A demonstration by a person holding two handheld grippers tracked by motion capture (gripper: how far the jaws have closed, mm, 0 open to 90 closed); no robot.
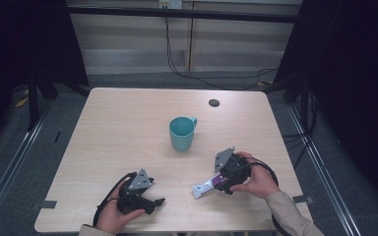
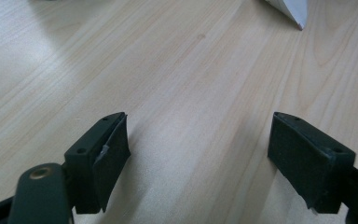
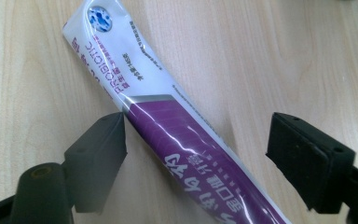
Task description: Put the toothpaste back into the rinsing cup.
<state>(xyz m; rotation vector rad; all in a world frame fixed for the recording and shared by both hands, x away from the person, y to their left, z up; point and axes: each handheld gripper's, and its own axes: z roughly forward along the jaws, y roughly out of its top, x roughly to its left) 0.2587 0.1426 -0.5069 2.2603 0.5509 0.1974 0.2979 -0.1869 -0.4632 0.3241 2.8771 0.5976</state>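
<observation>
Tube [image 3: 177,135] is what you are working on: a white and purple one lying flat on the bench [image 1: 118,132], near the cup [image 1: 182,132] on your side of it and off toward your right hand.

You look to be at the grasp step. Your right tool [image 1: 221,181] is down over the tube's purple end, jaws apart, with the tube running slantwise between them. In the right gripper view one jaw sits just beside the tube's edge and the other stands clear of it; whether the near jaw touches, you cannot tell from here. Nothing is clamped yet.

The next move probably calls for squaring the tool to the tube, so both pads meet its sides evenly, then closing. A slanted bite may let the soft tube twist or slide out.

Your left tool [image 1: 150,200] rests low on the bench, farther from the cup than the tube and toward your left, jaws wide apart over bare wood. In its view, the tube's white end [image 2: 291,9] peeks in ahead.
</observation>
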